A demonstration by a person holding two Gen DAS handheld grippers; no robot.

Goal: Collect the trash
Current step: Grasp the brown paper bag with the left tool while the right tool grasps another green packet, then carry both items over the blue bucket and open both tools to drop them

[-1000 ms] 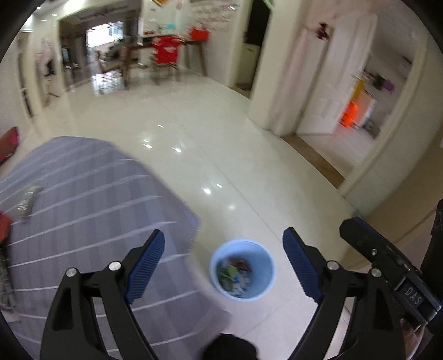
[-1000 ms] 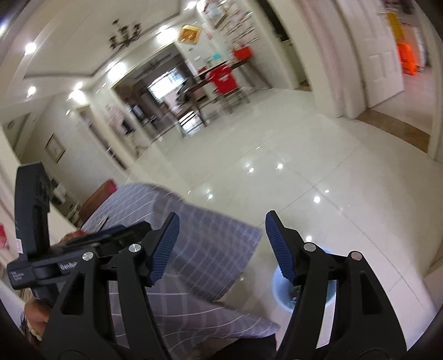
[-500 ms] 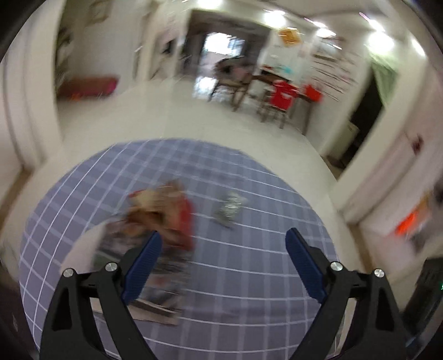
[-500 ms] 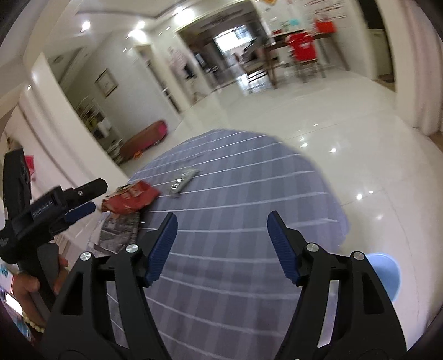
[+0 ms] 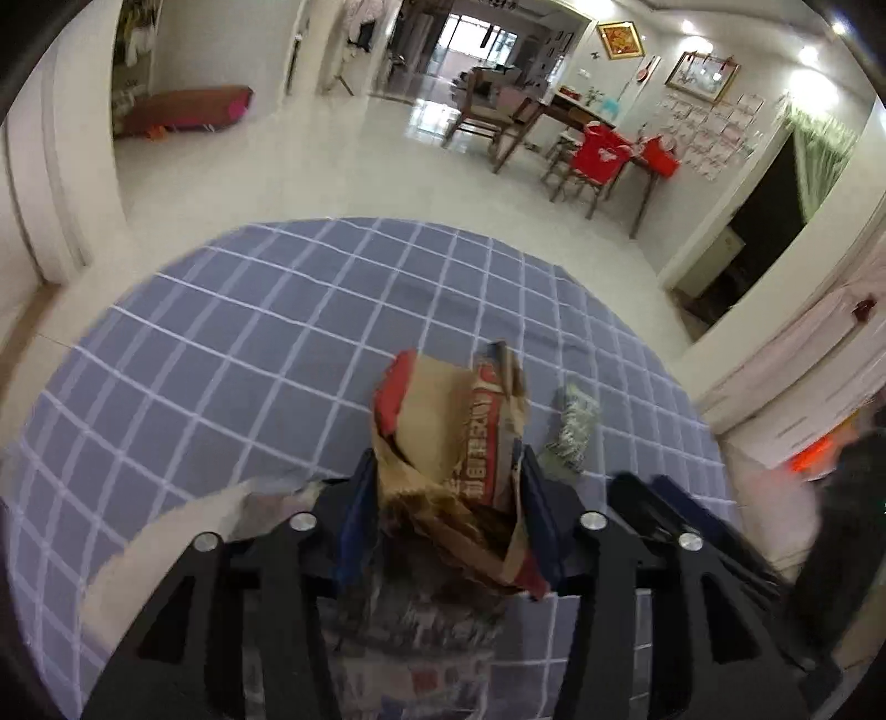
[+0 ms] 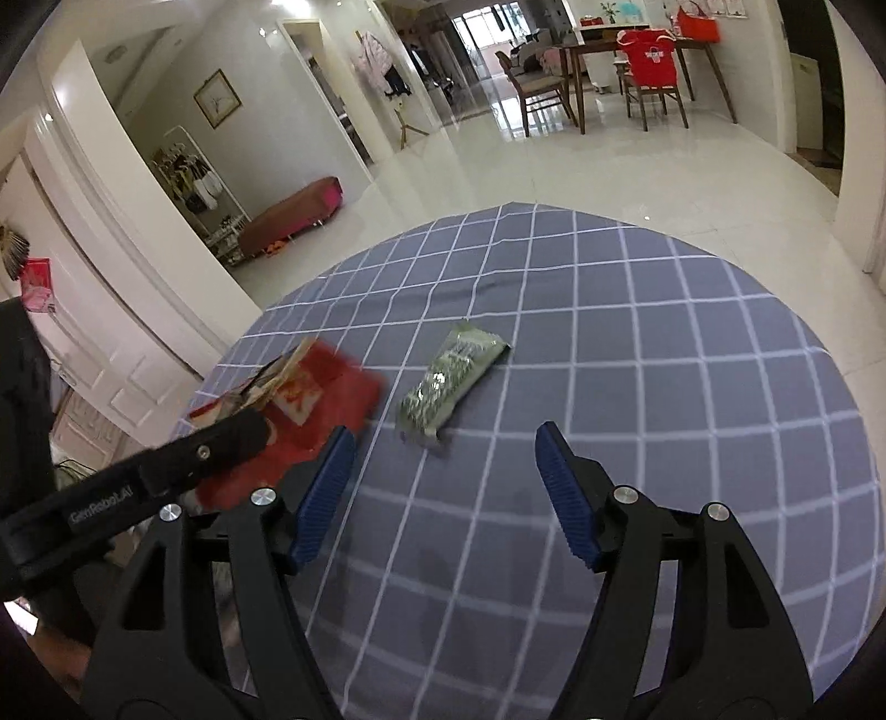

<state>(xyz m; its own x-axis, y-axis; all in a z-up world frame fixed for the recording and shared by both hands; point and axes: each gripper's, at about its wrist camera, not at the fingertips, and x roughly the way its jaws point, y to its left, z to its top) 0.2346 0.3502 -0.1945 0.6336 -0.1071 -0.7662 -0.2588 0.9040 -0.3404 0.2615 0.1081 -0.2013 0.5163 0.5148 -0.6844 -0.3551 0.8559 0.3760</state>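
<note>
A round table under a blue-grey checked cloth (image 6: 664, 387) filled the lower part of both views, with glossy white floor (image 6: 609, 166) beyond it and a wooden dining table (image 6: 637, 50) with chairs far back; one chair wore a red cover (image 6: 650, 50). A magazine or printed sheet (image 5: 410, 637) lay on the cloth directly under the left gripper, blurred, its pale edge curling out to the left. The left gripper (image 5: 443, 515) was clenched on a crumpled red-and-tan snack wrapper (image 5: 454, 432), blue pads pressed against both sides of its lower part, the rest sticking up and forward past the fingertips. In the right wrist view the same wrapper showed as a red blur (image 6: 310, 410) at the left, with the left gripper's black finger across it. The right gripper (image 6: 443, 493) was spread wide with nothing between its pads, hovering over bare cloth. A green foil packet (image 6: 451, 382) lay flat on the cloth just ahead of the right gripper's fingers, slightly toward its left finger, not touching it; in the left wrist view this packet (image 5: 573, 429) sat just right of the held wrapper.
</note>
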